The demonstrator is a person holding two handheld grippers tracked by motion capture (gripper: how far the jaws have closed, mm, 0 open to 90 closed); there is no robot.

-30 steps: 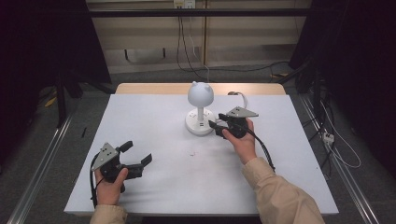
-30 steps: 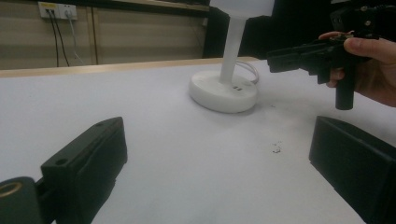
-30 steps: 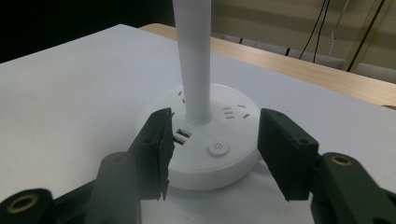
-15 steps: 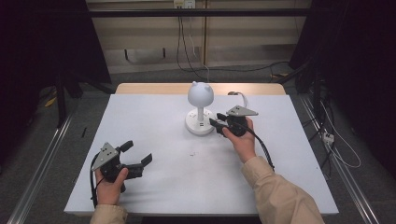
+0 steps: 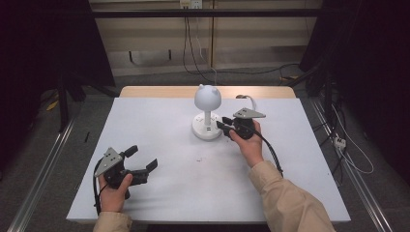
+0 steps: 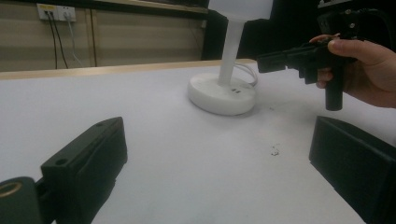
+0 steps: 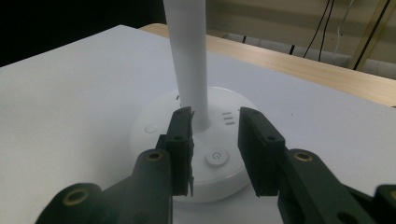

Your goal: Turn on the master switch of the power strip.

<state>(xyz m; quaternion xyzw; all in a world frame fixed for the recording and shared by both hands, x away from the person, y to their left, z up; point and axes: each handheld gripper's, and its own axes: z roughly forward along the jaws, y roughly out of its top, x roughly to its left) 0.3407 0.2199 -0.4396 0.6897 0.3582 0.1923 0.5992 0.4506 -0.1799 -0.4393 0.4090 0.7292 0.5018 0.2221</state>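
A white desk lamp (image 5: 208,96) with a round head stands at the table's middle back on a round base (image 5: 207,131). My right gripper (image 5: 223,123) is at the base's right side, pointing left. Its jaws (image 7: 215,116) have just been closing and stand partly apart over the base (image 7: 154,121). The power button (image 7: 215,157) lies below the gap and the stem (image 7: 189,60) rises just beyond the tips; the pads press on nothing. My left gripper (image 5: 142,158) rests near the front left, wide open (image 6: 217,126) and empty, facing the lamp's base (image 6: 222,95).
The white table top (image 5: 169,121) has a wooden strip along its back edge. A small speck (image 5: 199,159) lies in front of the lamp. A white cable (image 5: 246,100) loops behind the base. Cables and a power strip (image 5: 340,142) lie on the floor at right.
Both hands keep their places. The right gripper's jaws look a little narrower at the lamp's base.
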